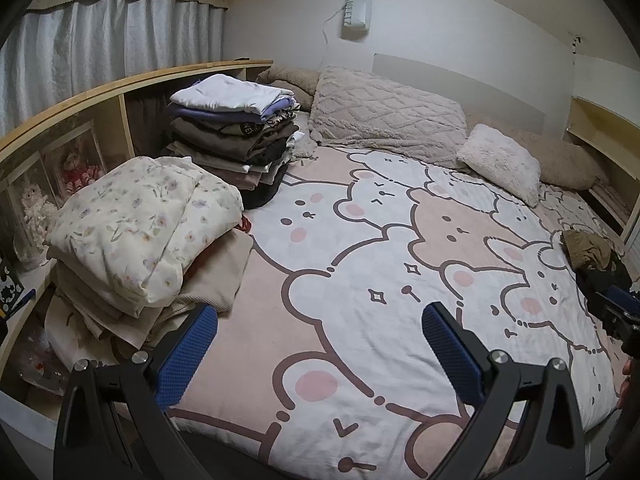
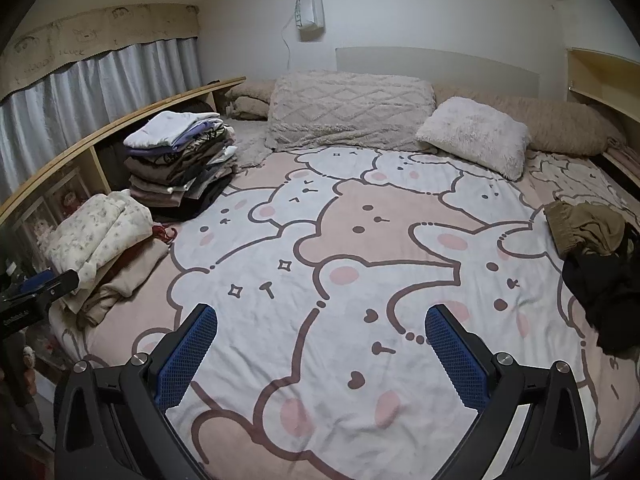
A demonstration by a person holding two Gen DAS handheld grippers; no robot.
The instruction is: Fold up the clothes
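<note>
Bed (image 2: 320, 240) filled both views, covered by a flat pink-and-white sheet with cartoon bear and rabbit print, middle area bare. Wooden shelf unit (image 1: 80, 108) ran along the left side under grey-white curtains (image 1: 100, 40); a pale pouch (image 2: 309, 4) hung on the back wall. At the head: 1 big quilted beige pillow (image 2: 352, 108), 1 fluffy white cushion (image 2: 476, 136), and a long tan bolster (image 2: 560, 124) behind them.

Folded stuff sat left. Tall stack (image 1: 236, 136) of folded garments, white piece on top, purple, brown and dark layers below, edges a bit uneven. Nearer the camera, a lower pile (image 1: 140, 232) topped by a soft cream floral piece over beige knit layers; something red showed between them, couldn't tell what.

Unfolded clothes (image 2: 592, 248) lay in a crumpled heap at the right edge of the bed: olive-khaki garment with a ribbed hem on top of black fabric, well apart from both stacks. Nothing blocked it in the right wrist view; in the left wrist view the other tool's black body partly covered it.

Left gripper (image 1: 320, 340): jaws wide apart, blue textured pads, holding nothing, above the sheet near the low pile. Right gripper (image 2: 320, 340): same, spread wide, nothing between the pads, over the bare middle of the sheet.
</note>
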